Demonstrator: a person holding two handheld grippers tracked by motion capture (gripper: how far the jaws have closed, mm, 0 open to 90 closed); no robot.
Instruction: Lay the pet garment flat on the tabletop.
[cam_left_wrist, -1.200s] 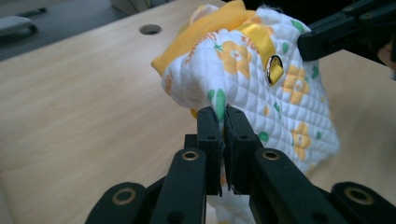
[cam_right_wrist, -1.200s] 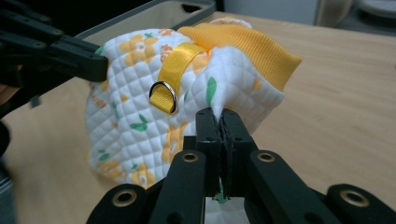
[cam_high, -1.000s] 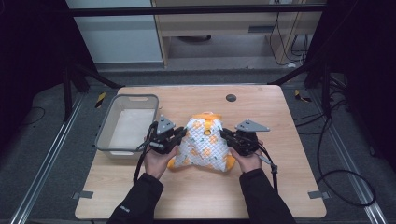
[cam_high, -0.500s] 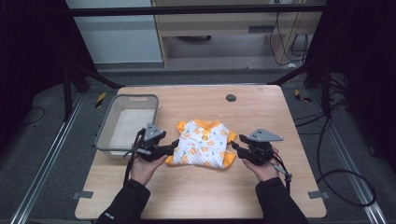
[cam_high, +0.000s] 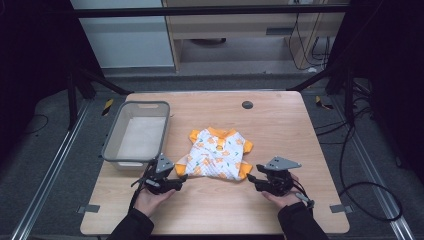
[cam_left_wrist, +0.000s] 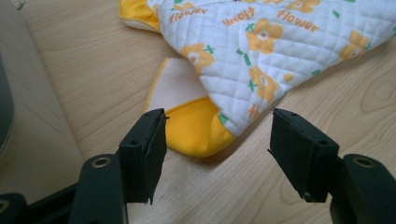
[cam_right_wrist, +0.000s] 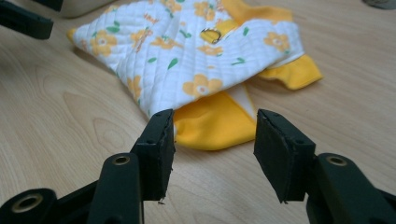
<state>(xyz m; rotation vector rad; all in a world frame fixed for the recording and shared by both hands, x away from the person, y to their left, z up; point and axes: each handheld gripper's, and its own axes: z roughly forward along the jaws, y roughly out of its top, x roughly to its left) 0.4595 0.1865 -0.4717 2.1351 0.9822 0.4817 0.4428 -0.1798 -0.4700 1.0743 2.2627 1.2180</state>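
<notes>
A small quilted white garment (cam_high: 217, 155) with orange flowers and yellow trim lies spread flat mid-table. My left gripper (cam_high: 181, 184) rests low on the table at its near left corner, and my right gripper (cam_high: 252, 180) at its near right corner. In the left gripper view, the left gripper (cam_left_wrist: 217, 140) is open after its jaws have just been opening; a yellow cuff (cam_left_wrist: 198, 126) lies just ahead, untouched. In the right gripper view, the right gripper (cam_right_wrist: 212, 140) has also just been opening, and another yellow cuff (cam_right_wrist: 210, 123) sits free before its jaws.
A grey basket (cam_high: 112, 150) stands at the table's left, close behind my left hand. A small dark round disc (cam_high: 247, 105) sits near the far edge of the wooden table (cam_high: 285, 125). Cables trail on the floor at the right.
The garment went from bunched and lifted between both grippers to lying flat. Both grippers let go of it, opened, and drew back toward the near edge and down.
</notes>
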